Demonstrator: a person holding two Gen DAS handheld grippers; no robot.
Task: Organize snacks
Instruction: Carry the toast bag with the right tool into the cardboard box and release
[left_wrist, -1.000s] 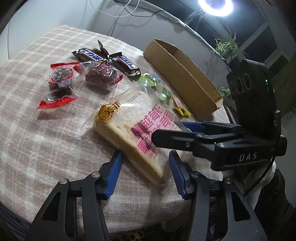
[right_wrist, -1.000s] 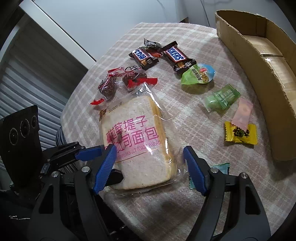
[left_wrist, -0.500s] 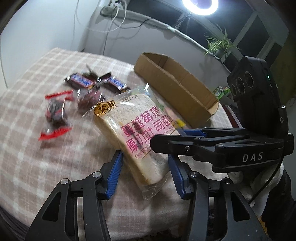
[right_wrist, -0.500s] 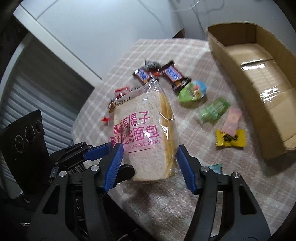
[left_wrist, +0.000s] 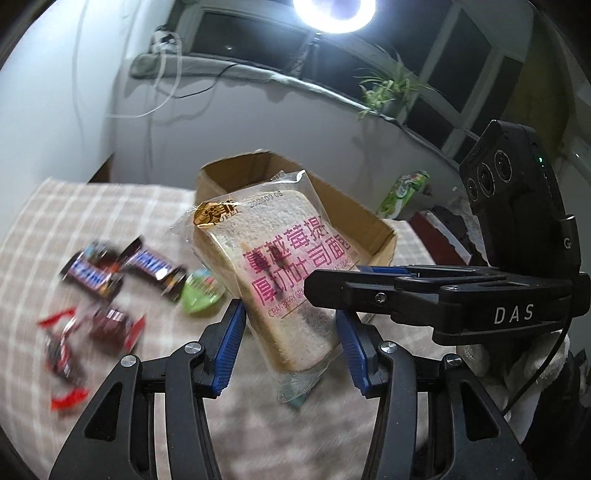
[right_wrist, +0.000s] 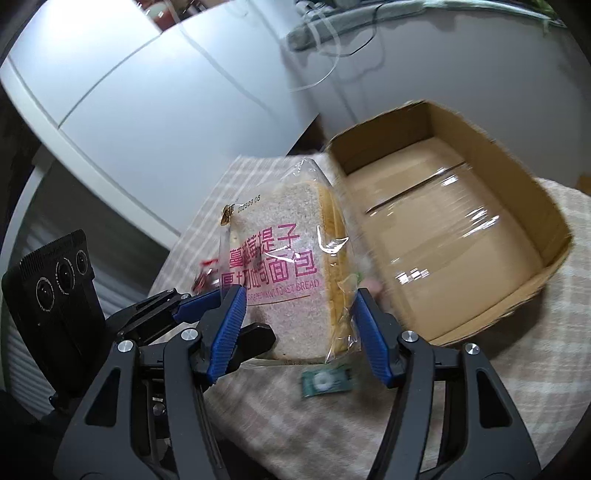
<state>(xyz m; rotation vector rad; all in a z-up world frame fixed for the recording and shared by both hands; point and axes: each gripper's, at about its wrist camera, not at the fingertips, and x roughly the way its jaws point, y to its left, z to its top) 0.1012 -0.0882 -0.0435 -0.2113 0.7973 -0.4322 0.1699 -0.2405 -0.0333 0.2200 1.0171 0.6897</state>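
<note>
Holding: both tongs pinch one bag of sliced bread (left_wrist: 273, 280) off the checked tablecloth (left_wrist: 85, 218).
Left tongs (left_wrist: 290, 345): blue pads pressed on the lower end of the bag, one on each side; the bag rises from between them toward the middle of the frame.
Right tongs (right_wrist: 297, 332): blue pads pressed against the bag's two sides near its bottom; in the left view they reach in from the right edge, crossing in front of the bag.
Bread bag: tilted, pink lettering facing the cameras, top seam pointing at the cardboard box (right_wrist: 461, 236); in the right view it stands centre frame, just left of the box.
Cardboard box: open, lying on the cloth in the upper right of the right view, nothing visible inside.
Other snacks: two chocolate bars (left_wrist: 122, 269), red-wrapped sweets (left_wrist: 85, 339) and a green cup (left_wrist: 201, 295) lie blurred at the left of the left view; a green packet (right_wrist: 325, 380) lies under the bag.
</note>
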